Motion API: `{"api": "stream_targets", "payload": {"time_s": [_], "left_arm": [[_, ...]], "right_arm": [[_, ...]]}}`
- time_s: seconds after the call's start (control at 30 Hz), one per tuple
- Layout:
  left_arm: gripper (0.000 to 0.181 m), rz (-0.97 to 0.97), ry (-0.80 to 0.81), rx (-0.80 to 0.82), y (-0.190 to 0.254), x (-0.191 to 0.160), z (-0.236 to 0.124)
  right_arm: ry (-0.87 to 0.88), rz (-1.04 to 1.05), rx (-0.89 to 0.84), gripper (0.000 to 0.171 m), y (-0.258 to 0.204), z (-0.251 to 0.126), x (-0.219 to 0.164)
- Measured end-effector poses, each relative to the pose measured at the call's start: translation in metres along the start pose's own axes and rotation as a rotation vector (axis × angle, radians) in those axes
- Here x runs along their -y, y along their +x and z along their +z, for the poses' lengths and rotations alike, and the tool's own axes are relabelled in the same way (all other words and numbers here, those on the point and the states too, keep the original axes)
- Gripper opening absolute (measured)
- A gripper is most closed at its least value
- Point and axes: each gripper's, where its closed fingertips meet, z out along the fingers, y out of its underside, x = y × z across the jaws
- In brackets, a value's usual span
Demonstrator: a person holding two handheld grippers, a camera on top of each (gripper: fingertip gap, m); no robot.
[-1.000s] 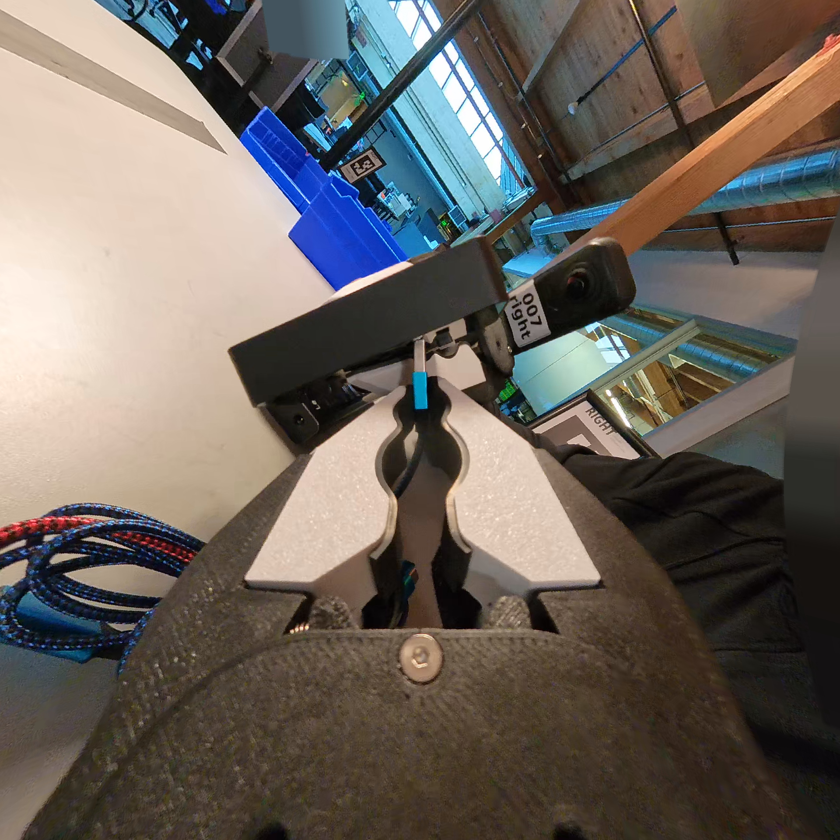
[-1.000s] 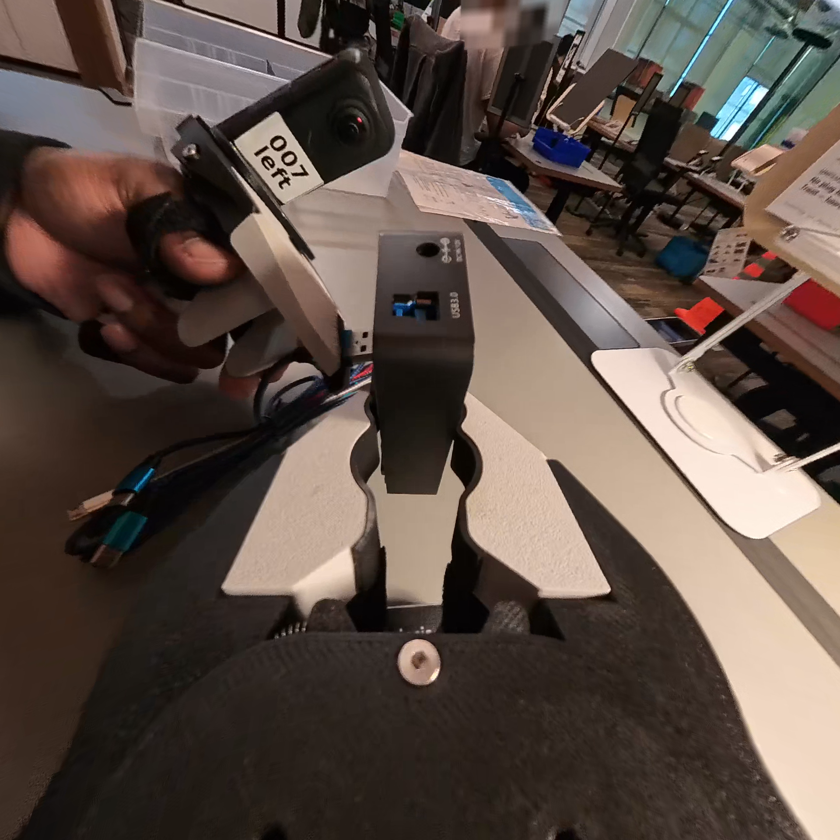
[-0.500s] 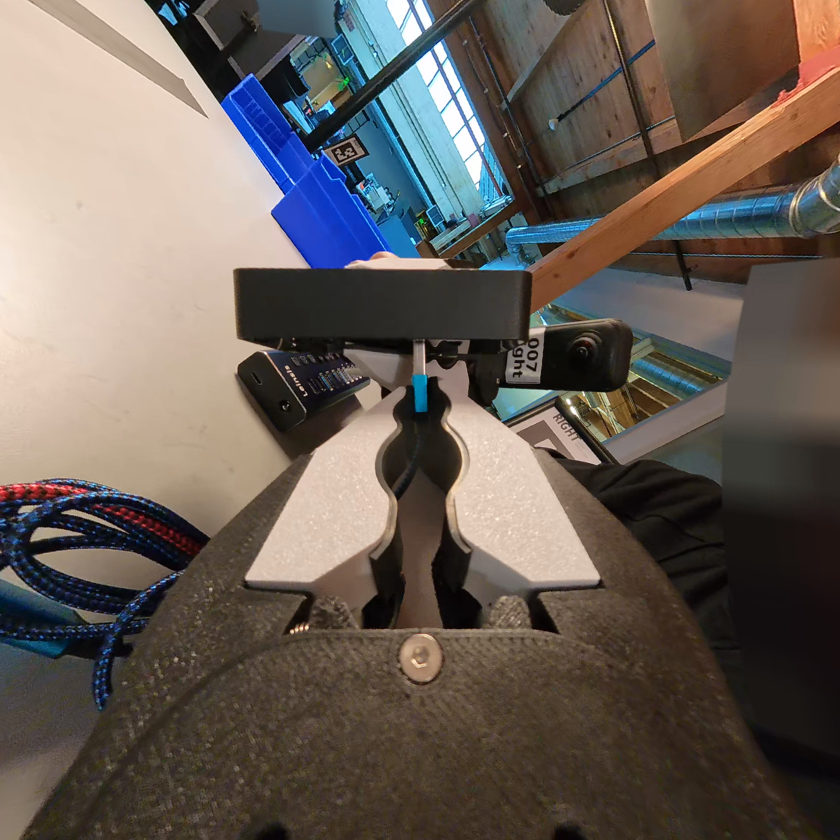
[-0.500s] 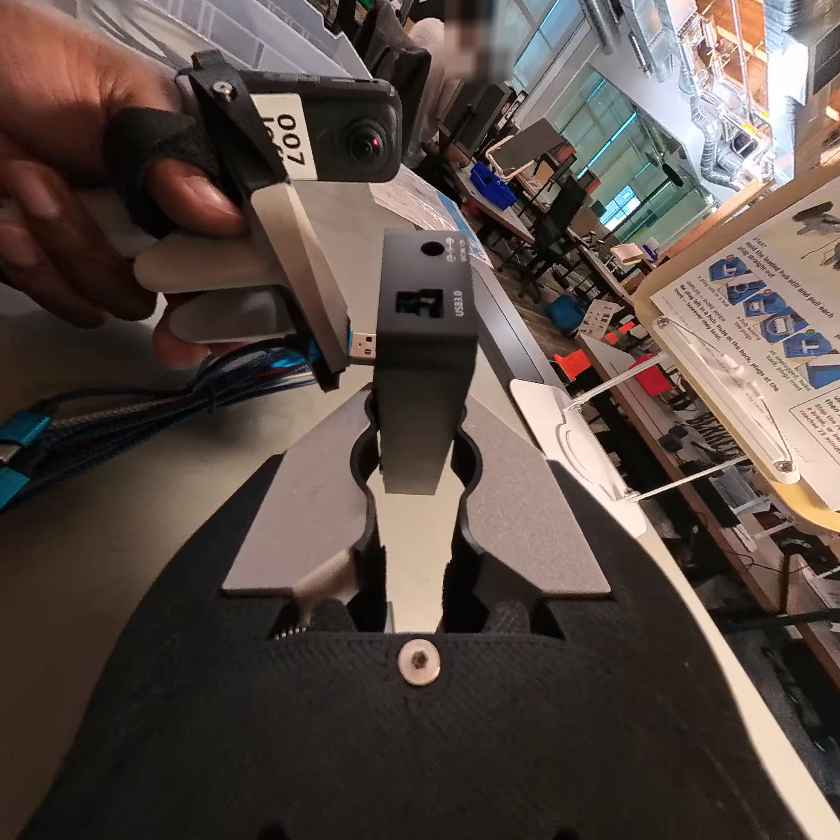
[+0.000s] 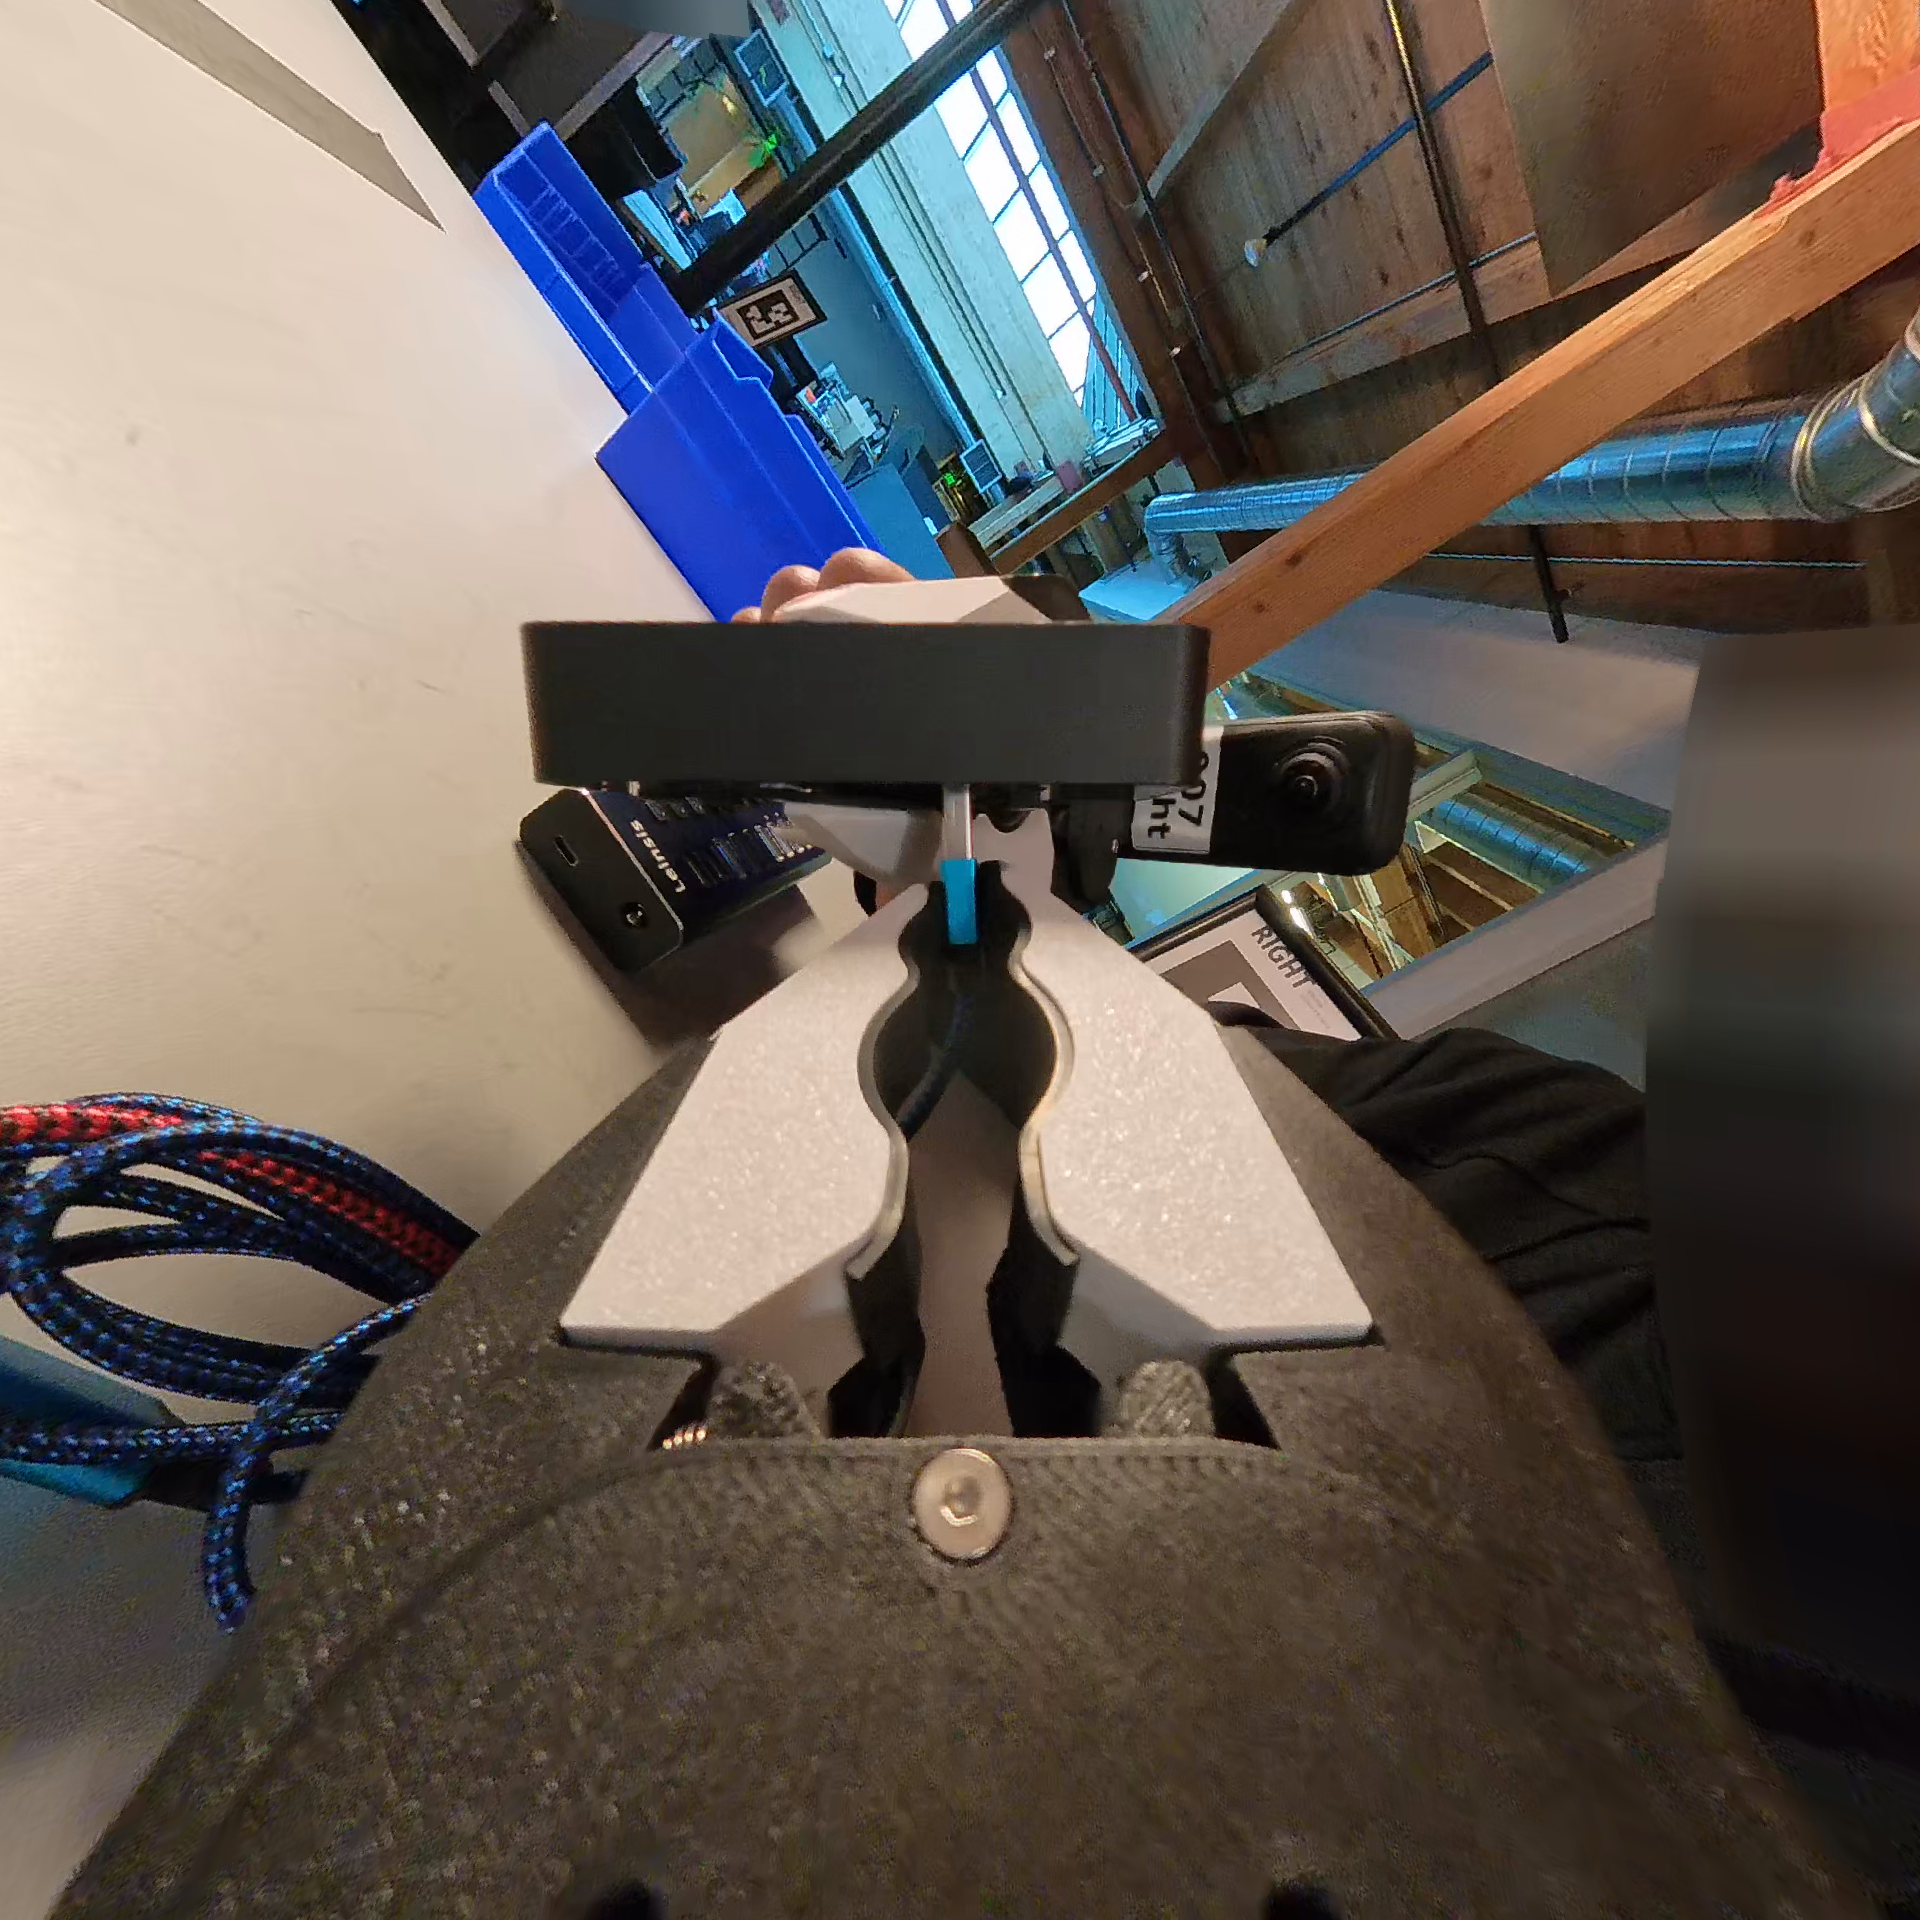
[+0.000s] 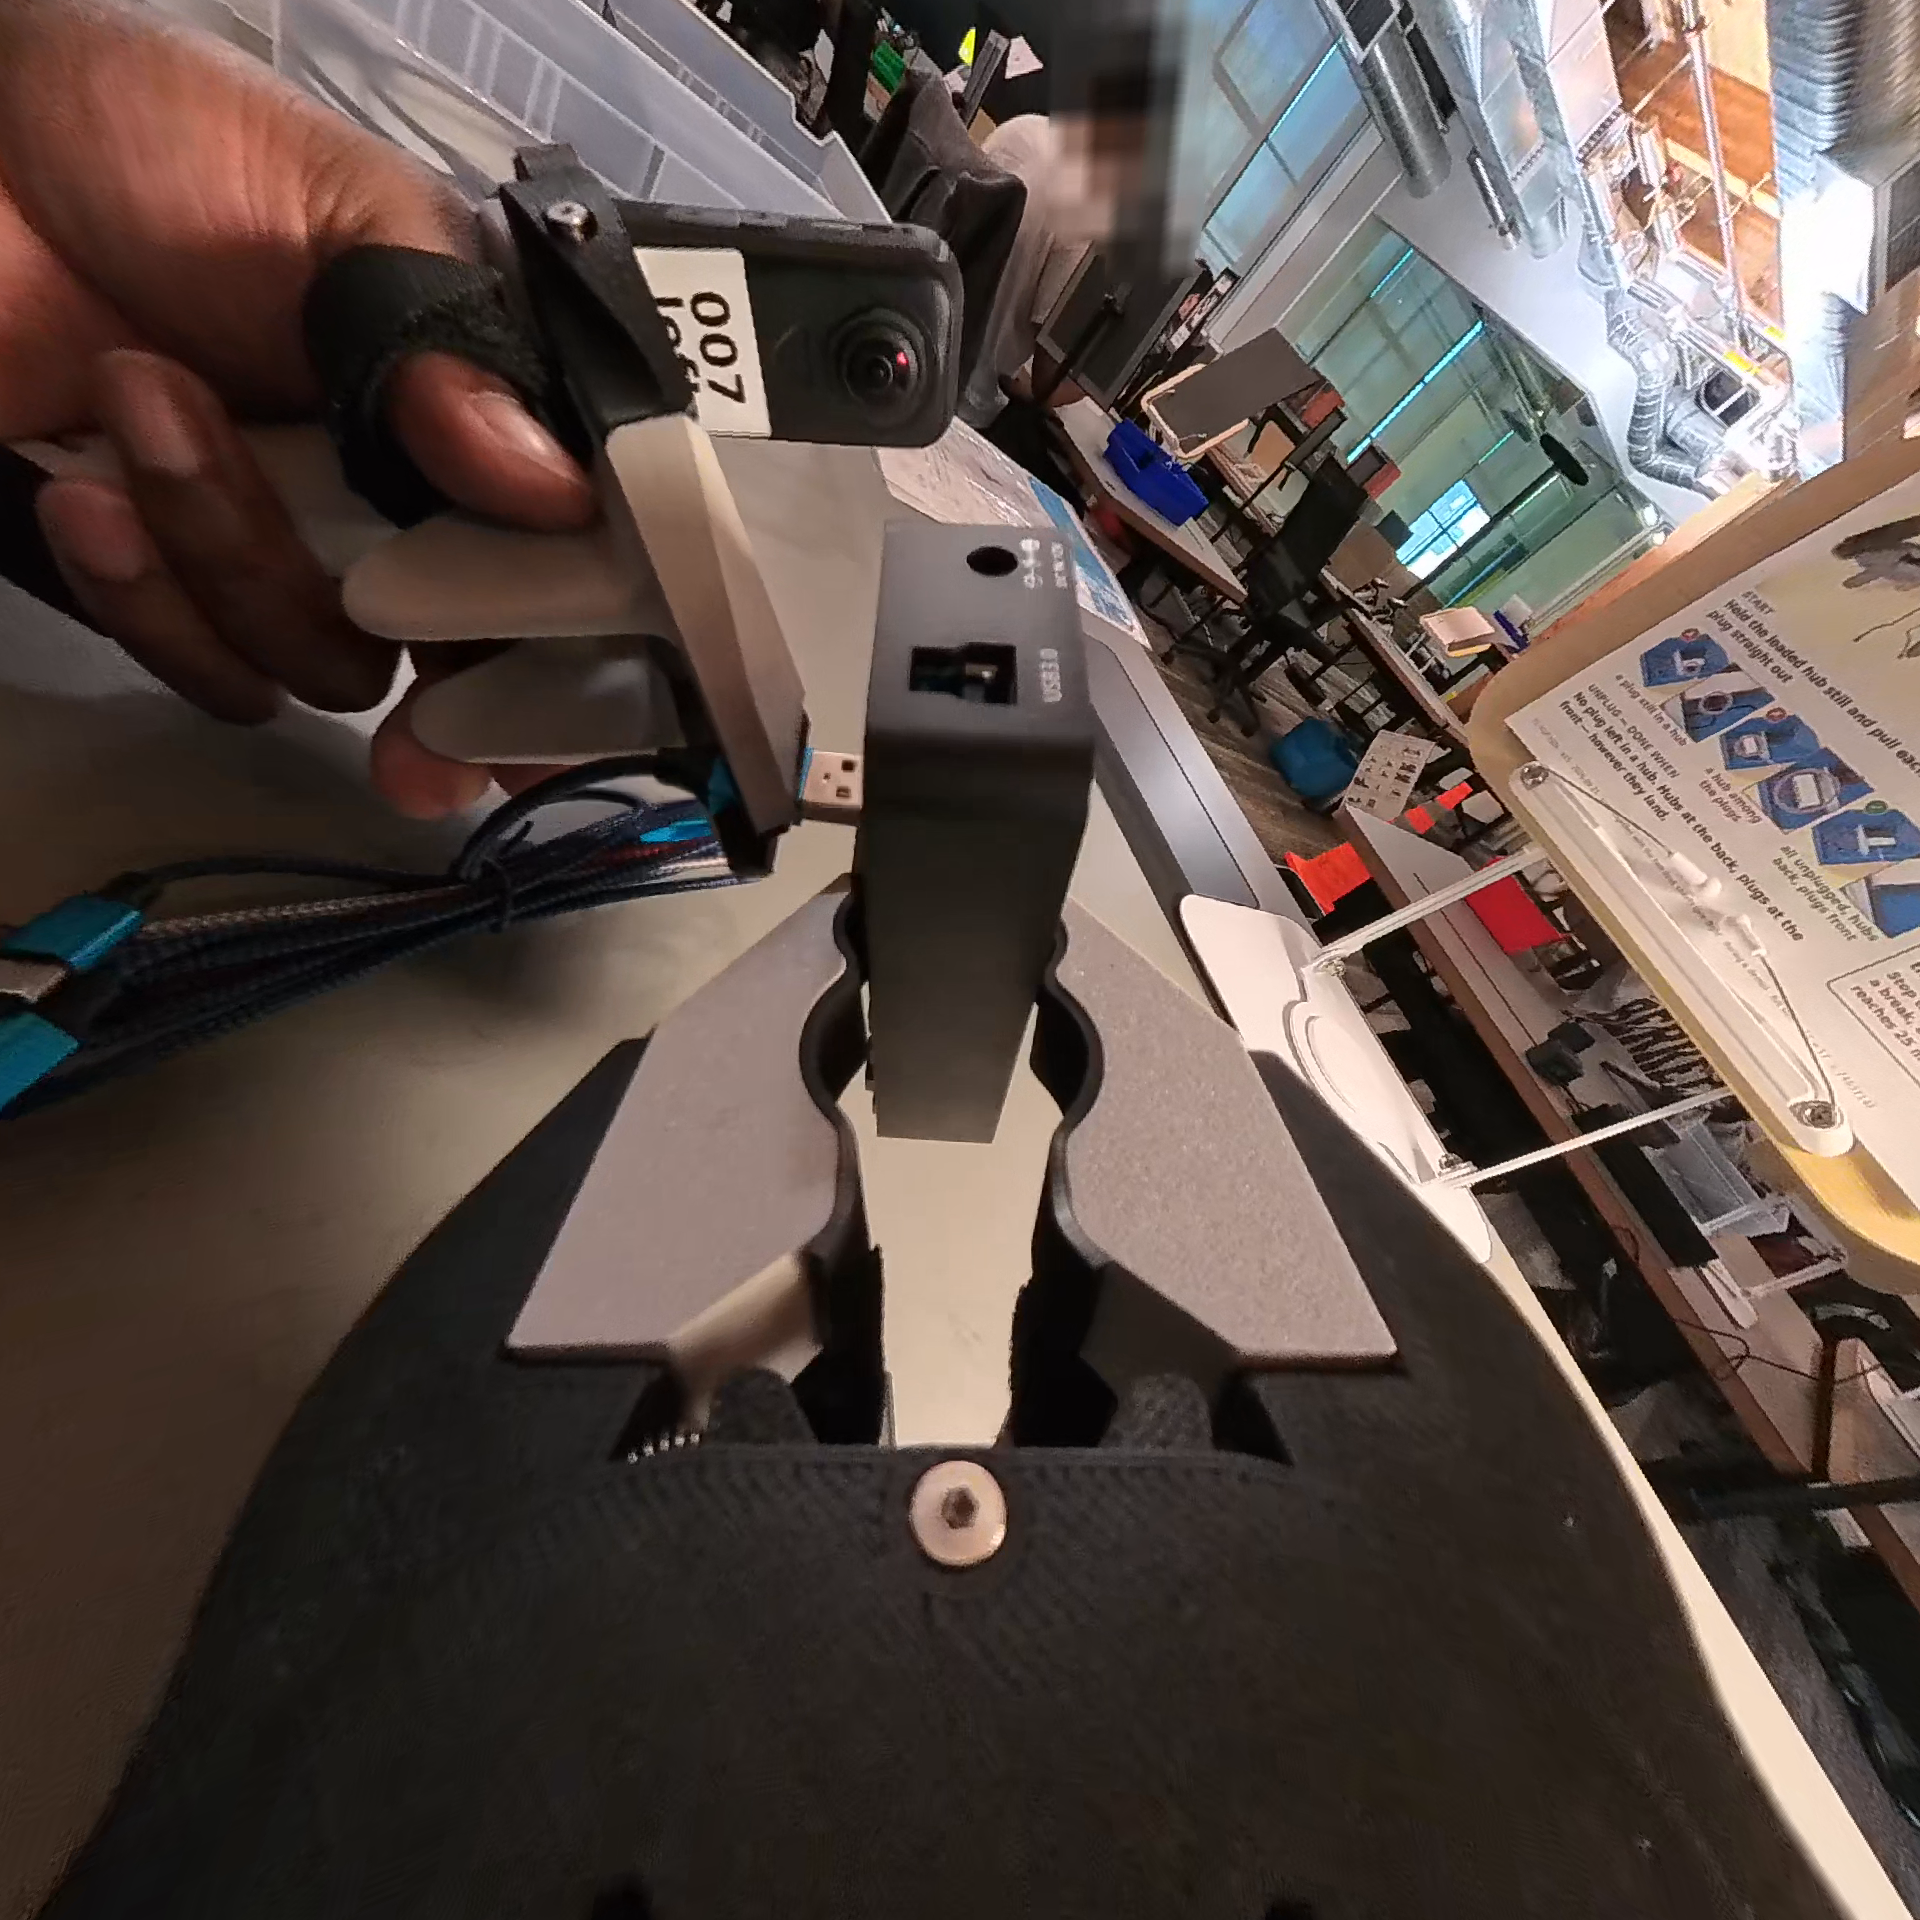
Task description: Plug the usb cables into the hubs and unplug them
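My right gripper (image 6: 951, 935) is shut on a black USB hub (image 6: 971, 831) and holds it upright above the table, an end port facing the camera. The hub also shows edge-on in the left wrist view (image 5: 862, 707). My left gripper (image 5: 961, 904) is shut on a USB plug with a blue collar (image 5: 958, 894). In the right wrist view the left gripper (image 6: 764, 800) holds the plug (image 6: 831, 779) level, its metal tip right at the hub's left side. I cannot tell if the tip is inside a port.
A second dark hub (image 5: 665, 862) lies on the white table (image 5: 260, 520). A bundle of braided blue and red cables (image 5: 156, 1195) lies at the left, also seen in the right wrist view (image 6: 312, 914). Blue bins (image 5: 717, 447) stand beyond. A white stand base (image 6: 1299, 997) with an instruction sheet (image 6: 1714, 779) is at the right. About 4 centimetres separates my left fingertips from my right.
Both grippers have risen and turned. The hub went from tilted to square across the plug's line. The plug's tip has closed most of the gap to the hub's side.
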Motion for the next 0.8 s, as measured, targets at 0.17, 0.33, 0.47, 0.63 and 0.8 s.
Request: {"api": "stream_targets", "payload": {"time_s": [0.17,0.33,0.47,0.63,0.8], "left_arm": [[0.008,0.006,-0.013,-0.002,0.001,-0.001,0.000],[0.008,0.006,0.001,0.004,0.000,0.001,-0.001],[0.007,0.022,0.012,0.013,0.000,0.002,-0.001],[0.007,0.049,0.014,0.032,0.001,0.002,-0.001],[0.007,0.069,-0.069,0.038,0.001,-0.008,0.001]], "right_arm": [[0.013,-0.015,0.019,0.027,-0.001,-0.003,0.001],[0.014,-0.037,0.016,0.027,-0.003,-0.002,0.001],[0.021,0.006,0.018,0.026,-0.005,-0.001,0.002],[0.009,-0.101,-0.033,0.026,-0.005,-0.001,0.004],[0.024,-0.200,0.007,0.027,-0.011,-0.006,0.003]]}}
